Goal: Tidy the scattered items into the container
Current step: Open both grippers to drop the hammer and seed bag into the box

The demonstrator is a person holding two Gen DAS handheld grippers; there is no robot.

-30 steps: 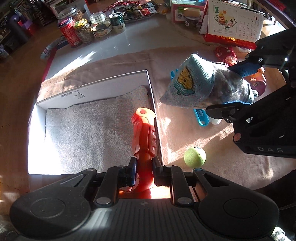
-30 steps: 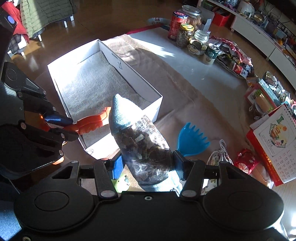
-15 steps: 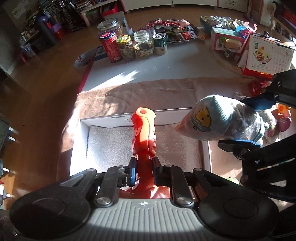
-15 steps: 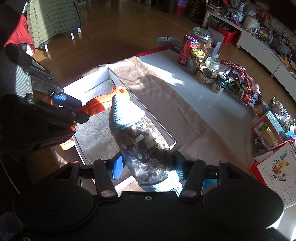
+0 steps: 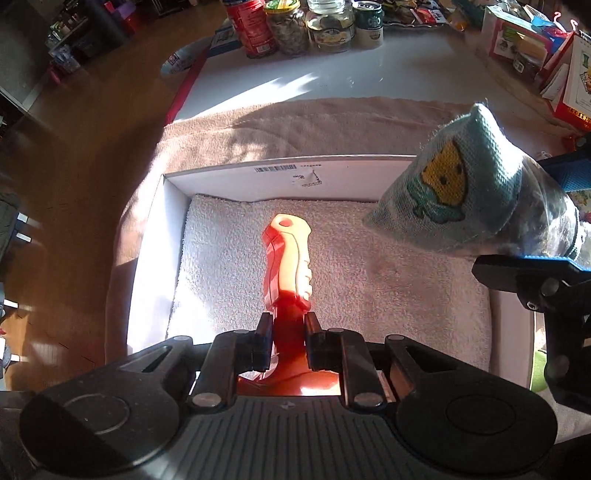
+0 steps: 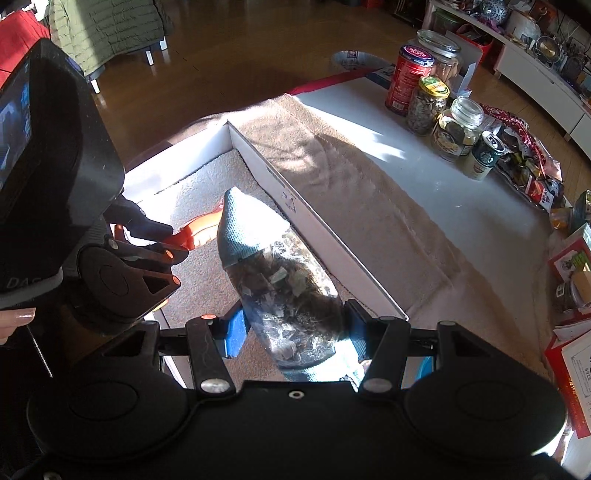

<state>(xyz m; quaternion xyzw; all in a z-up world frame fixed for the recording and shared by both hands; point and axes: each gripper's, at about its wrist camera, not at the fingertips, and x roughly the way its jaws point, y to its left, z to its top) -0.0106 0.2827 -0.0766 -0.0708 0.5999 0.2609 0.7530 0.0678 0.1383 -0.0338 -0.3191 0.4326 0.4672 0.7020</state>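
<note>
My left gripper (image 5: 286, 341) is shut on an orange toy shovel (image 5: 288, 258), gripped at its neck with the handle pointing away, over the towel-lined white box (image 5: 295, 171). My right gripper (image 6: 293, 332) is shut on a clear pouch with a pale blue knitted top (image 6: 277, 273); the pouch holds dark bits and shows a yellow cartoon patch in the left wrist view (image 5: 461, 195). The pouch hangs above the box's right side, near the long wall (image 6: 314, 229). In the right wrist view the left gripper (image 6: 173, 243) and the shovel's orange handle (image 6: 201, 227) appear just left of the pouch.
Jars and cans (image 5: 306, 22) stand at the far side of the white tabletop (image 6: 424, 173). A beige cloth (image 6: 369, 206) lies under the box. Packets, boxes and a calendar (image 5: 576, 74) crowd the right. A green ball (image 5: 539, 373) peeks beside the box. Wooden floor lies left.
Both grippers have travelled left from beside the box to over its inside, and dropped a little. The shovel and the pouch came along, still gripped.
</note>
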